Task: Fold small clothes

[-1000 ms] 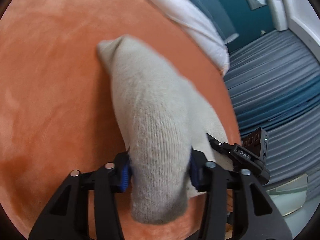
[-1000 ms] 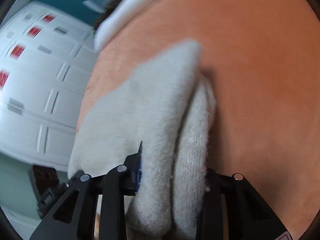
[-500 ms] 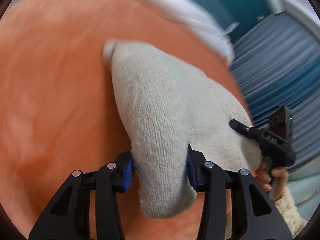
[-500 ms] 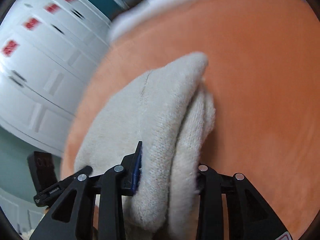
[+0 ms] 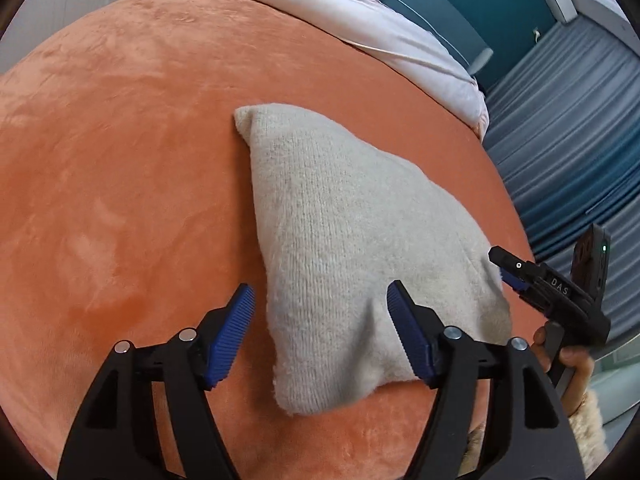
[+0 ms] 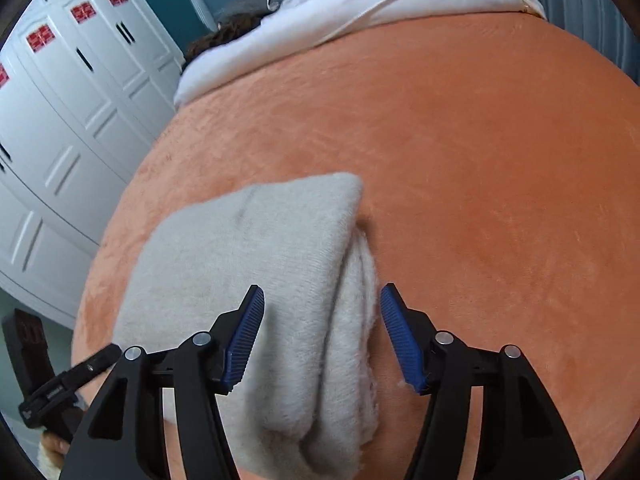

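Lying folded on the orange blanket (image 5: 120, 168), the cream knit garment (image 5: 352, 248) sits near the blanket's front edge, well short of the white bedding (image 5: 360, 16) at the far side. The left tool (image 5: 320, 332) has its blue pads spread apart, straddling the garment's near corner without clamping it. The right tool (image 6: 322, 336) is likewise spread wide over the garment's (image 6: 248, 256) layered edge, gripping nothing. White cabinet doors (image 6: 60, 112) stand beyond the blanket.
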A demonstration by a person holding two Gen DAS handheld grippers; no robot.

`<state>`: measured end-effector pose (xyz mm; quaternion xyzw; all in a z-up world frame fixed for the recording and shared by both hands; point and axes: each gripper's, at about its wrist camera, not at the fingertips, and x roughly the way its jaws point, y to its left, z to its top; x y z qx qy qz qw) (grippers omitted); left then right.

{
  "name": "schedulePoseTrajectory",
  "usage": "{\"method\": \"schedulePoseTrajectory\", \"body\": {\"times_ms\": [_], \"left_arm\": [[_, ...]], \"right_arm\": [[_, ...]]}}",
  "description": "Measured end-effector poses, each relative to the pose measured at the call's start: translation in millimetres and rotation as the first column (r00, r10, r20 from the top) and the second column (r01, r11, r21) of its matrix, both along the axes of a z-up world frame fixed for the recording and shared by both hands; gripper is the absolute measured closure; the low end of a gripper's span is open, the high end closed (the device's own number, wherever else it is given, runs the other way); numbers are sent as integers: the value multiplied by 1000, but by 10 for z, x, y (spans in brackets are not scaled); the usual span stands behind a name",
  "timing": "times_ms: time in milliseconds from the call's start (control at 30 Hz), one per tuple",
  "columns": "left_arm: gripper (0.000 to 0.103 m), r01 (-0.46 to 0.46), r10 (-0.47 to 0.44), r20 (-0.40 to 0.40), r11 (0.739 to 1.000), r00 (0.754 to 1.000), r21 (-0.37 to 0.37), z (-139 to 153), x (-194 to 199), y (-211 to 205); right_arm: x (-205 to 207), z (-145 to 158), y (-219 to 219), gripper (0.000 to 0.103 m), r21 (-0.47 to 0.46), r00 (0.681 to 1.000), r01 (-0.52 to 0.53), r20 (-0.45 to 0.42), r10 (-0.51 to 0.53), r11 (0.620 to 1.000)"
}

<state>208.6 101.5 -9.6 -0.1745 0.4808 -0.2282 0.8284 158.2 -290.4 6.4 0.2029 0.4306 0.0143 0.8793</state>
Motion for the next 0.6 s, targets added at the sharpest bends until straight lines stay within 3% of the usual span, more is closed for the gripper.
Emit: {"method": "schedulePoseTrajectory", "body": {"times_ms": [33,133,200,267,333,400,467,533,600], "left_arm": [[36,-11,11,10,1000,1000,24,45,-56,3],[37,22,-34,93,992,995,123,206,-257,-105],[37,54,-80,119,976,990,209,229,-401,-245],[39,64,-97,97,954,991,294,94,-457,-329],[41,44,-57,28,936,998,350,-144,-402,-319],[40,27,-15,-39,950,999,312,-355,-335,-233],[40,9,-1,-27,951,1000,310,-342,-393,-211],[40,11,-11,0,941,1000,338,-209,-530,-246],[40,3,-14,30,934,999,356,-76,-691,-278]], "right_arm": [[-45,59,46,70,-9,999,-19,27,20,1000],[-383,233,283,92,-60,992,-90,79,95,994],[-541,165,436,97,-84,989,-131,54,136,988],[-599,-66,504,100,-155,989,-146,-20,144,977],[-585,-343,364,103,-205,993,-98,-88,82,974],[-544,-570,114,103,-153,990,-43,-142,21,987],[-599,-463,46,103,-84,993,-20,-120,10,996],[-716,-237,164,103,-116,997,-25,-72,17,993],[-892,-67,302,91,-139,999,-3,-44,-4,990]]}}
